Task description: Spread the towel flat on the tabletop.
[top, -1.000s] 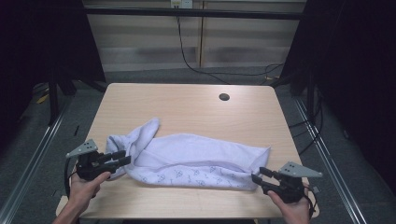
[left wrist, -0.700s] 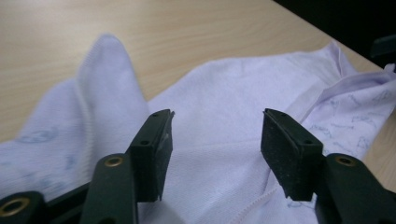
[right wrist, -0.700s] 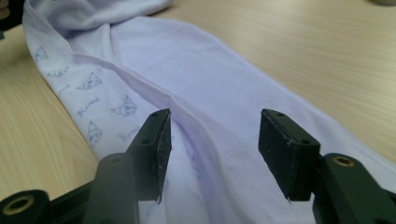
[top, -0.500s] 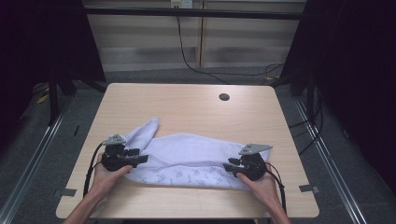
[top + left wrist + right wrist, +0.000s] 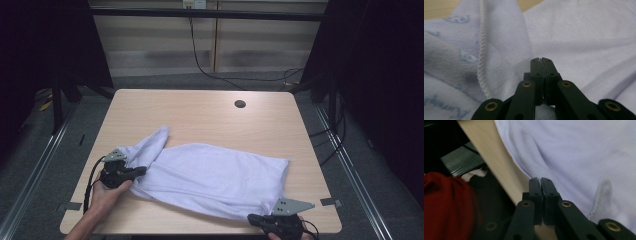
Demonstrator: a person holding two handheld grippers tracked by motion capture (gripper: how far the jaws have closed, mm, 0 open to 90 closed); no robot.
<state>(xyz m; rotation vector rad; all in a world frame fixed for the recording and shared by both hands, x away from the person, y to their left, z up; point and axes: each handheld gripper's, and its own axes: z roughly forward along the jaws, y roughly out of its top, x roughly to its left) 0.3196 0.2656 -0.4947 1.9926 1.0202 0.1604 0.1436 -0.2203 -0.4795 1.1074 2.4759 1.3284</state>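
Observation:
A pale lilac cloth (image 5: 215,175) lies crumpled across the near half of the wooden table (image 5: 200,115), with a hemmed flap pointing up at its left. My left gripper (image 5: 142,171) rests at the cloth's left edge. Its jaws have just been closing and now stand pressed together on a thin fold of the cloth (image 5: 586,37), beside a stitched hem. My right gripper (image 5: 252,218) sits at the near right corner of the cloth. Its jaws have also just been closing and now pinch the cloth's edge (image 5: 579,152) right above the table's rim (image 5: 499,165).
A dark round hole (image 5: 240,104) is set in the table at the far right. A red sleeve (image 5: 446,207) shows below the table's near edge. Metal rails run along the floor on both sides, and cables hang at the back.
The left gripper came in from the left onto the cloth's edge and shut. The right gripper moved in, then back to the near edge, drawing the cloth's corner with it.

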